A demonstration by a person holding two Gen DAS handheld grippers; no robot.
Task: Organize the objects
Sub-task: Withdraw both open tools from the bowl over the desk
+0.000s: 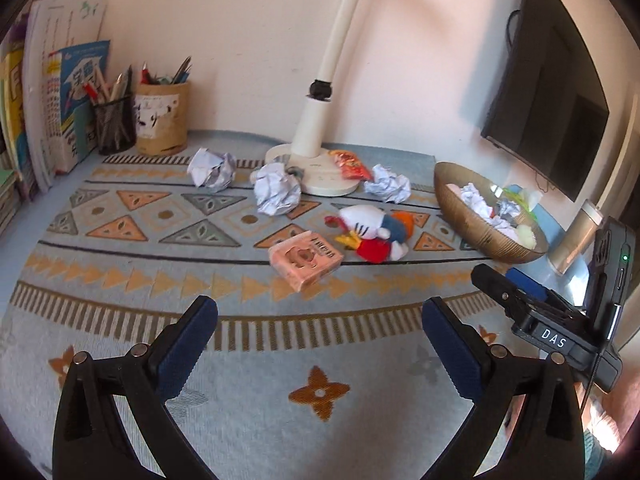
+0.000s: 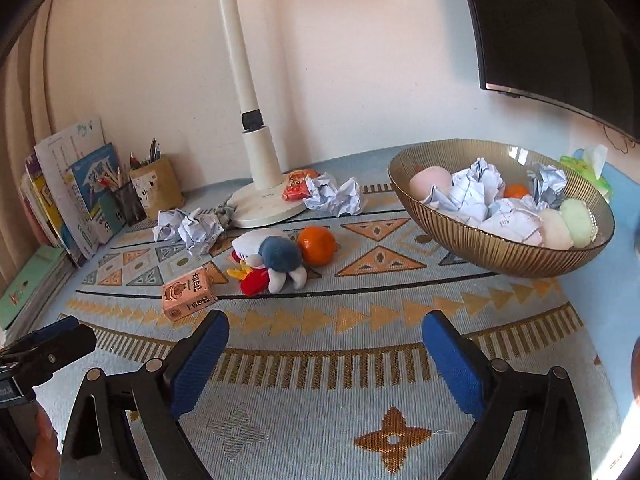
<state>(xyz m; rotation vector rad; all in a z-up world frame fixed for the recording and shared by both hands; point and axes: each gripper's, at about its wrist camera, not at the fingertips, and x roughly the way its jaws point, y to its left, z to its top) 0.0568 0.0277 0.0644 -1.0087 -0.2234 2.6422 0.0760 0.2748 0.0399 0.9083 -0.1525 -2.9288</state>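
My left gripper is open and empty above the patterned cloth. My right gripper is open and empty too; its body shows at the right of the left wrist view. Ahead lie a pink box, a plush toy, an orange, a red snack packet and crumpled paper balls. A golden bowl holds paper balls and soft round items.
A white desk lamp stands at the back. Pen holders and upright books stand at the back left. A dark monitor hangs at right. A metal bottle lies beside the bowl.
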